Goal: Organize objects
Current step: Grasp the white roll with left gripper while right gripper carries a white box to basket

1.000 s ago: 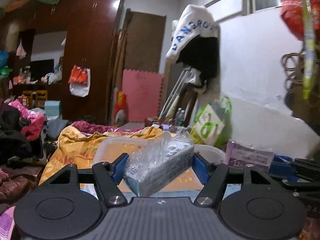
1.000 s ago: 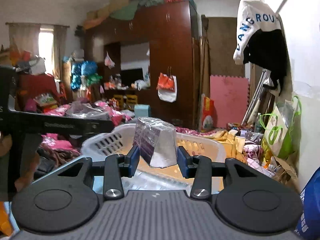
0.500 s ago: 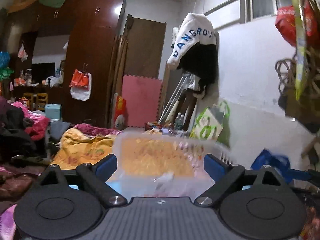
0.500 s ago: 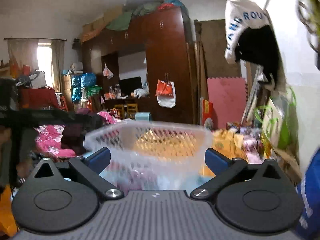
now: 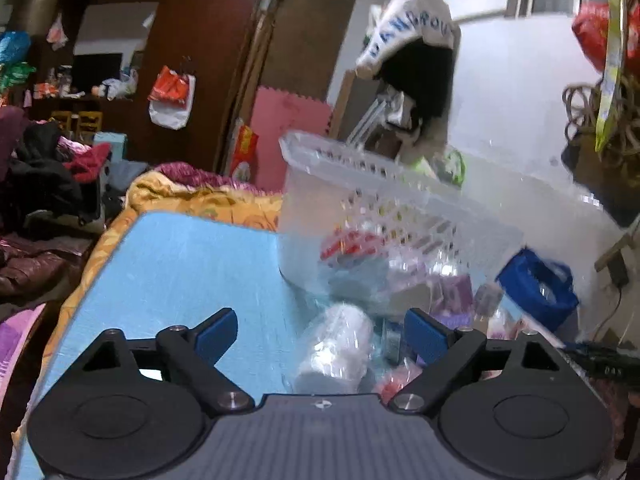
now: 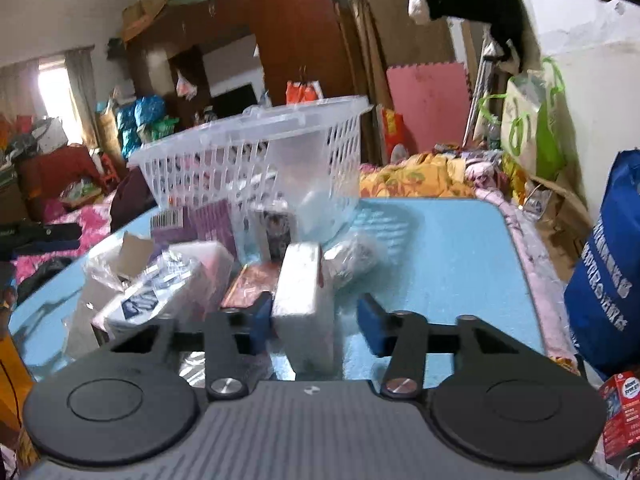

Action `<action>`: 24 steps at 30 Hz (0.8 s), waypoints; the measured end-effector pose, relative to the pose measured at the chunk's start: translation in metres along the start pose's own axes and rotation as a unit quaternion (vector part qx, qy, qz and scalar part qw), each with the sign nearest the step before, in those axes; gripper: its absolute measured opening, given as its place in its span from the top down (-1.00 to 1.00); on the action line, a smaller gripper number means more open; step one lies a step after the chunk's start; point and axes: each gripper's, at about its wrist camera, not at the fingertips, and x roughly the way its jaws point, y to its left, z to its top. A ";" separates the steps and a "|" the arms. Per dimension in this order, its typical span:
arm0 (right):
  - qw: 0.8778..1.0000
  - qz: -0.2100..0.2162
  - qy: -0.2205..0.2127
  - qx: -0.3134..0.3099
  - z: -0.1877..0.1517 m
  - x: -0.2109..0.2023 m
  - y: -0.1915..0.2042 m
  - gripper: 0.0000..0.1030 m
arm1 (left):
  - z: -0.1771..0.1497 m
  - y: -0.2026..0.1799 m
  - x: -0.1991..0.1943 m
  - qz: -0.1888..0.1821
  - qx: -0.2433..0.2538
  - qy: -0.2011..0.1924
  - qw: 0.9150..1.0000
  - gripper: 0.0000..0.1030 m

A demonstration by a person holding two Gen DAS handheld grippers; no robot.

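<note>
A clear plastic basket (image 6: 256, 164) lies tipped on the blue table (image 6: 448, 248); it also shows in the left wrist view (image 5: 360, 200). Several wrapped packets and boxes are spilled in front of it. My left gripper (image 5: 320, 336) is open, with a clear-wrapped white roll (image 5: 336, 348) lying between its fingers. My right gripper (image 6: 316, 320) is open; a white wrapped box (image 6: 304, 300) stands between the fingers, against the left pad. A purple box (image 6: 204, 224) and a blue-and-white packet (image 6: 156, 296) lie to its left.
A blue bag (image 6: 608, 264) stands at the table's right edge; it also shows in the left wrist view (image 5: 536, 288). A yellow quilt (image 5: 192, 200) lies beyond the table. A brown wardrobe (image 6: 288, 48) and clutter fill the room behind.
Both grippers let go of their wrapped packets and opened. The basket has tipped over and its contents now lie spilled on the blue table. Both cameras now look lower, at the table.
</note>
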 end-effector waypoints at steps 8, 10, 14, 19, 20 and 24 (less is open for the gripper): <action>1.000 -0.012 0.008 -0.025 -0.010 0.000 -0.002 0.41 | -0.011 -0.002 0.038 -0.013 -0.012 0.067 0.998 -0.07; 1.000 -0.010 0.001 -0.018 -0.010 -0.001 -0.004 0.41 | -0.013 -0.002 0.039 -0.008 -0.008 0.062 0.998 -0.04; 1.000 -0.006 -0.013 -0.011 -0.011 -0.003 -0.006 0.42 | -0.014 0.004 0.034 -0.009 -0.023 0.048 0.999 0.00; 0.999 -0.001 -0.041 0.006 -0.012 -0.010 -0.008 0.42 | -0.013 0.011 0.021 -0.020 -0.040 0.008 0.999 0.00; 0.999 0.003 -0.041 0.010 -0.012 -0.011 -0.010 0.42 | -0.014 0.010 0.019 -0.021 -0.038 0.000 0.999 0.00; 0.998 0.016 -0.052 0.024 -0.002 -0.017 -0.013 0.42 | -0.009 0.010 0.009 -0.047 -0.069 -0.007 0.996 0.00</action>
